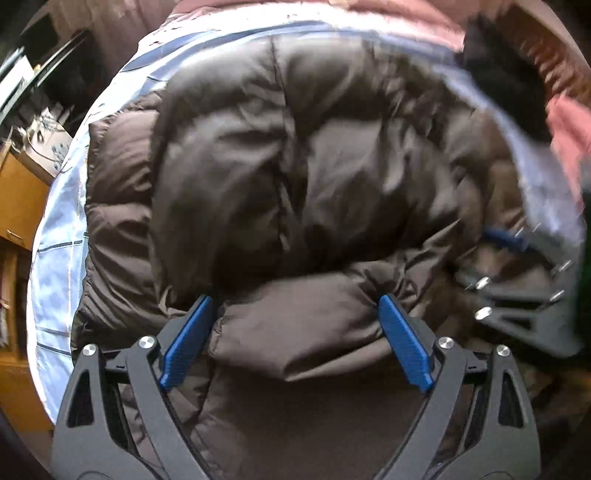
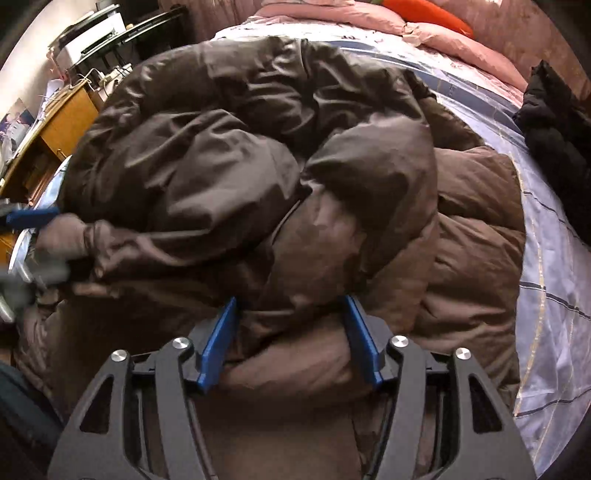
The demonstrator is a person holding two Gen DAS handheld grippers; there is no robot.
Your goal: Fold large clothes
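Note:
A large brown puffer jacket (image 1: pixel 295 166) lies bunched on a light blue checked bedsheet (image 1: pixel 62 221). My left gripper (image 1: pixel 295 306) has its blue pads wide apart with a thick puffy fold of the jacket between them. My right gripper (image 2: pixel 291 306) also holds a thick roll of the jacket (image 2: pixel 258 147) between its spread blue pads. The right gripper shows blurred at the right edge of the left wrist view (image 1: pixel 517 295). The left gripper shows blurred at the left edge of the right wrist view (image 2: pixel 29 240).
A black garment (image 2: pixel 554 122) lies on the sheet (image 2: pixel 554 258) at the right. Pink bedding (image 2: pixel 424 33) and an orange cushion (image 2: pixel 428 11) lie at the far end. A wooden desk (image 2: pixel 62 118) with cables and a printer (image 2: pixel 92 33) stands left of the bed.

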